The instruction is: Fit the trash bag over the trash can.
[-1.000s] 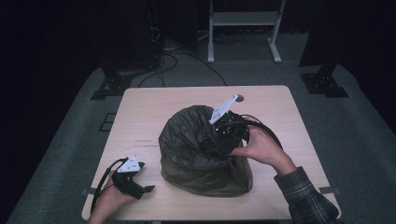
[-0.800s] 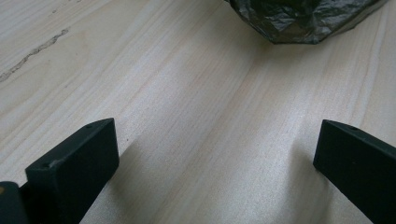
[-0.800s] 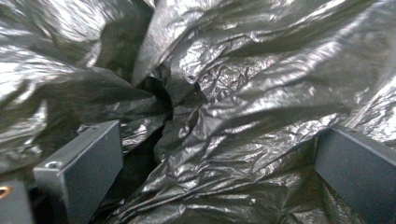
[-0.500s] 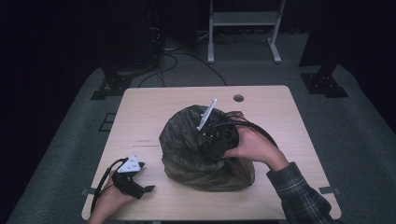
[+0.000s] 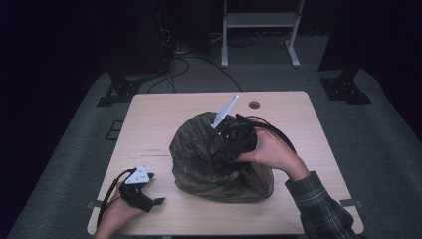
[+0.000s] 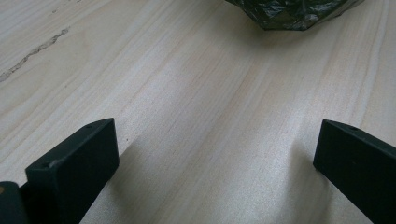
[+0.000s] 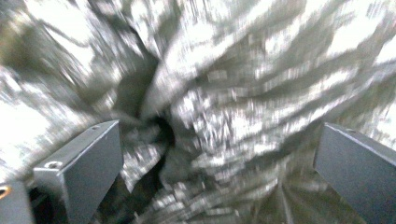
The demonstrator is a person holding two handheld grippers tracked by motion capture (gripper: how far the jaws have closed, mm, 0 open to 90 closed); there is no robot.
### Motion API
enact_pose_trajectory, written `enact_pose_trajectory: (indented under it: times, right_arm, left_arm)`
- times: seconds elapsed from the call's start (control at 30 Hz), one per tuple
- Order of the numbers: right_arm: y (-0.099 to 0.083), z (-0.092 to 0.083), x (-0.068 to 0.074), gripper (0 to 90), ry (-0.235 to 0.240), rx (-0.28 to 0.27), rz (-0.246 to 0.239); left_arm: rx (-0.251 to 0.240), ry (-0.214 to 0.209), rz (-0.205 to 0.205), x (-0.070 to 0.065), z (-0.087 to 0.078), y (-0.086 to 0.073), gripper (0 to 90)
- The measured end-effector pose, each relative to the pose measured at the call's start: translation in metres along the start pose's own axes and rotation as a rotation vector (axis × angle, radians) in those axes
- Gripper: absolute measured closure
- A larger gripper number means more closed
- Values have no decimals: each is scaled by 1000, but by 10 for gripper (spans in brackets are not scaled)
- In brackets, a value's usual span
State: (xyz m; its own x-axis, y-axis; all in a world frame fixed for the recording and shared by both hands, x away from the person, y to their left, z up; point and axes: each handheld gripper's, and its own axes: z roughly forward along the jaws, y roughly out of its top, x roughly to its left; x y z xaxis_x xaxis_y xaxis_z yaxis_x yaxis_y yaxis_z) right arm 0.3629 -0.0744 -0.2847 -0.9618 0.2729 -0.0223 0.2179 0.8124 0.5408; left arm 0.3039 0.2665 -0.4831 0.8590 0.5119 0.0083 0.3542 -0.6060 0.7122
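wooden table | right gripper has dropped onto crumpled dark bag, jaws wide, nothing pinched yet | left gripper idle, wide | grasp likely next

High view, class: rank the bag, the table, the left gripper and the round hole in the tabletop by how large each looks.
1. table
2. bag
3. left gripper
4. round hole

Spread tongs face blurred, crinkled bag.
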Motion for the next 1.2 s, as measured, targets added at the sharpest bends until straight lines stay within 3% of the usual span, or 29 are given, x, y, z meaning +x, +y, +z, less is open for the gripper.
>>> enact_pose_trajectory:
  times: [0.27,0.6,0.87,1.03,1.2]
  right_arm:
    - [31,7,5,3,-11,-60,-17]
    - [55,52,0,0,10,1,1]
    - [57,82,3,0,17,80,0]
    - [58,87,5,0,15,97,0]
    - [57,76,2,0,10,54,10]
  left_arm:
    - [0,-2,0,0,0,0,0]
    - [0,-4,3,0,0,0,0]
    - [-1,-6,4,0,0,0,0]
    - [-1,-7,5,0,0,0,0]
    - [-1,-7,5,0,0,0,0]
